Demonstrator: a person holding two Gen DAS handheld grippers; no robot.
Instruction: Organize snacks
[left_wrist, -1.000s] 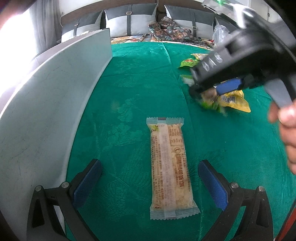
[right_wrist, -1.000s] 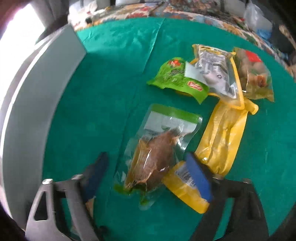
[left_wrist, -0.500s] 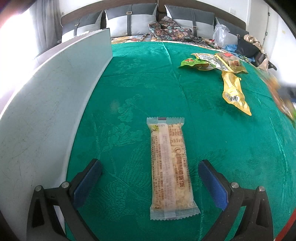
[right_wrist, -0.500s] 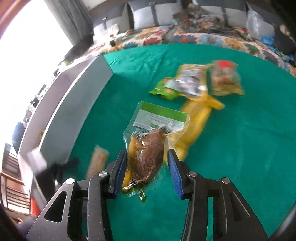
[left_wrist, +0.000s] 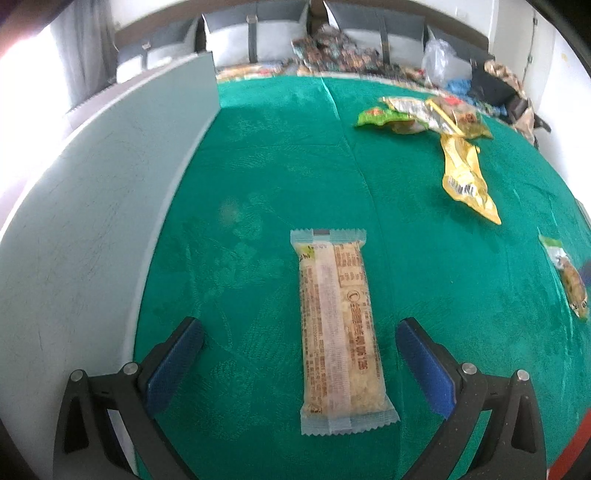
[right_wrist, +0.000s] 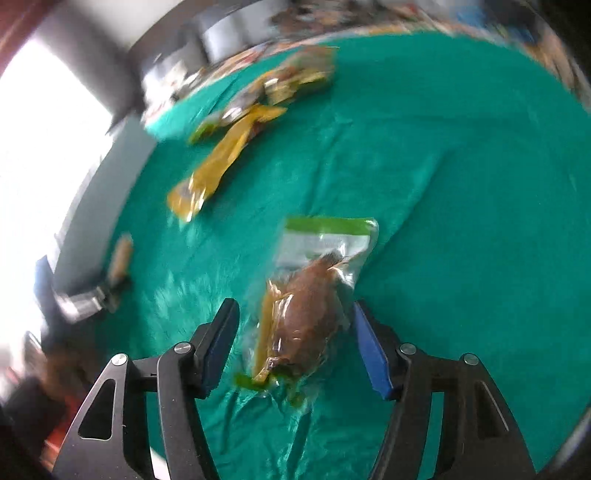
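Right hand-held gripper (right_wrist: 295, 339) just opening, clear pouch (right_wrist: 314, 295) between, green cloth (right_wrist: 461, 184) open rightward

A green embossed cloth (left_wrist: 280, 155) covered the work surface across most of both views. Along the left of the frame ran a pale grey panel (left_wrist: 85, 206), upright at the cloth's edge. Grey cushions (left_wrist: 258, 33) lined the top of the frame against a white wall (left_wrist: 517, 22), beside patterned fabric (left_wrist: 340, 51). Harsh daylight washed out the upper left, by a grey curtain (left_wrist: 85, 40)
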